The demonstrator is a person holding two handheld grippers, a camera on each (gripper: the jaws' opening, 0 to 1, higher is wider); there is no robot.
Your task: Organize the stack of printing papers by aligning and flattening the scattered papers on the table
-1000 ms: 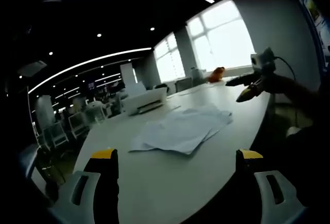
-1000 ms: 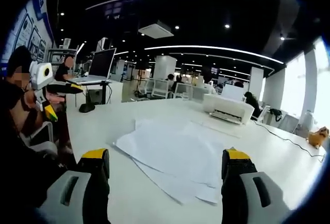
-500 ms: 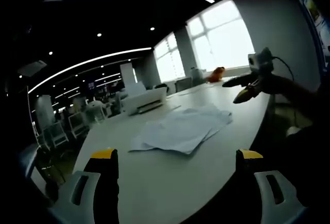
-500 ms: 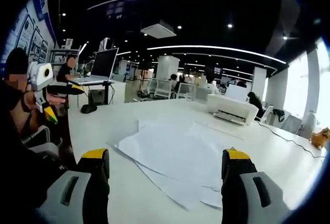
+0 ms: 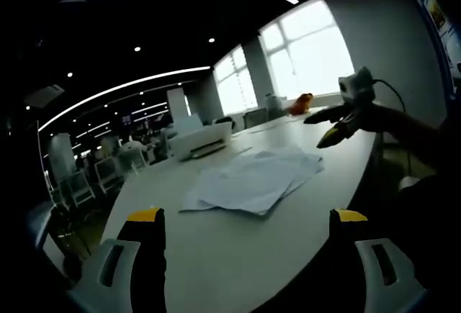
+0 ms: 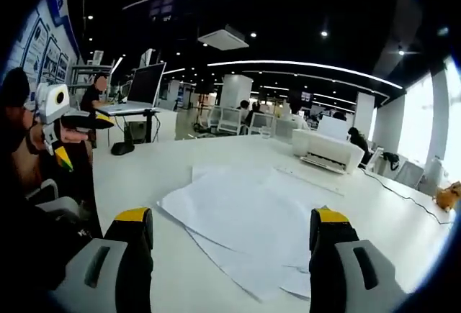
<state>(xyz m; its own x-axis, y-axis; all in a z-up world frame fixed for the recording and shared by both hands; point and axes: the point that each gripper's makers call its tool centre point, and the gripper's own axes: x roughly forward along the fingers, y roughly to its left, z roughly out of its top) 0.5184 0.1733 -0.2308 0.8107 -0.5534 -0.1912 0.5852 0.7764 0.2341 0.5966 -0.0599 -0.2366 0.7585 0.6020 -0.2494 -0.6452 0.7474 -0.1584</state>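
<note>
A loose, fanned pile of white printing papers (image 5: 252, 178) lies on the white table (image 5: 238, 248), with sheet edges sticking out unevenly; the same papers (image 6: 248, 219) show in the right gripper view. My left gripper (image 5: 245, 216) hovers open above the table's near edge, short of the pile, with nothing between its yellow-tipped jaws. My right gripper (image 6: 229, 219) is open too, with the pile just beyond its jaws. In the left gripper view the right gripper (image 5: 335, 122) shows at the right, held by a hand. The left gripper (image 6: 61, 137) appears at the left of the right gripper view.
A white printer (image 5: 202, 140) stands on the table behind the pile, printer (image 6: 324, 151) again in the right gripper view. An orange object (image 5: 304, 103) sits at the table's far end by the windows. A laptop (image 6: 140, 93) on a stand and office chairs lie beyond.
The right gripper has moved slightly inward and forward toward the pile. The papers have not moved. Both grippers stay open.
</note>
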